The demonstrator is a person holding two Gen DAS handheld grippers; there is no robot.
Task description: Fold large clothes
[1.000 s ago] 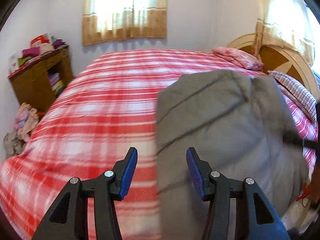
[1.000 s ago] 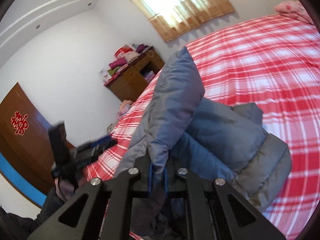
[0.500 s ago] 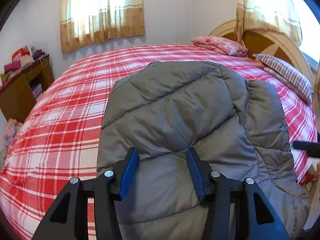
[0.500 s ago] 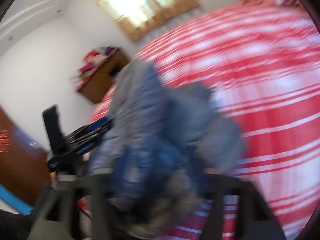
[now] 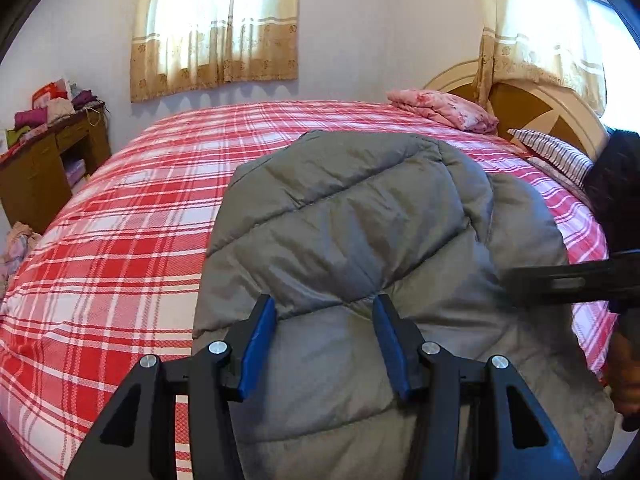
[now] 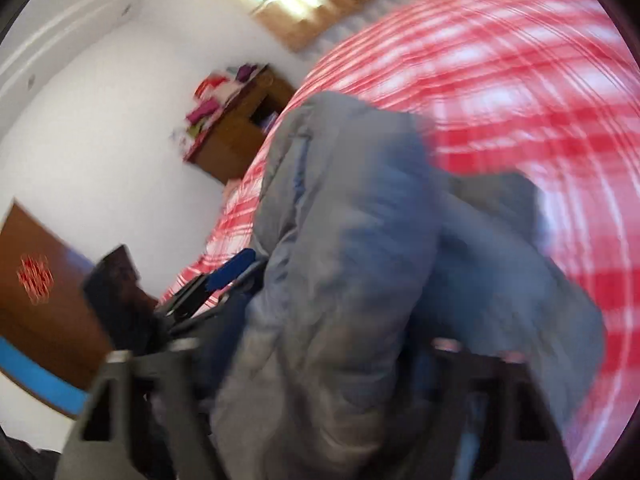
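Note:
A grey quilted puffer jacket (image 5: 360,240) lies in a folded heap on the red plaid bed (image 5: 120,240). My left gripper (image 5: 324,344) is open with blue pads, right above the jacket's near part, holding nothing. In the right wrist view the picture is blurred; the jacket (image 6: 352,280) bulges up between the widely spread arms of my right gripper (image 6: 316,360), and its fingertips are hidden by the fabric. The right gripper also shows in the left wrist view (image 5: 568,284) as a dark bar at the jacket's right side. The left gripper shows in the right wrist view (image 6: 224,280) at the jacket's left.
A pink folded blanket (image 5: 444,110) and a striped pillow (image 5: 552,152) lie by the wooden headboard (image 5: 540,104). A brown cabinet (image 5: 44,168) piled with clothes stands left of the bed. Curtained windows are behind. A wooden door (image 6: 36,300) is at left.
The jacket has come down from hanging in the right gripper to lying on the bed. The left gripper moved over it. The right gripper's arms went from close together to wide apart.

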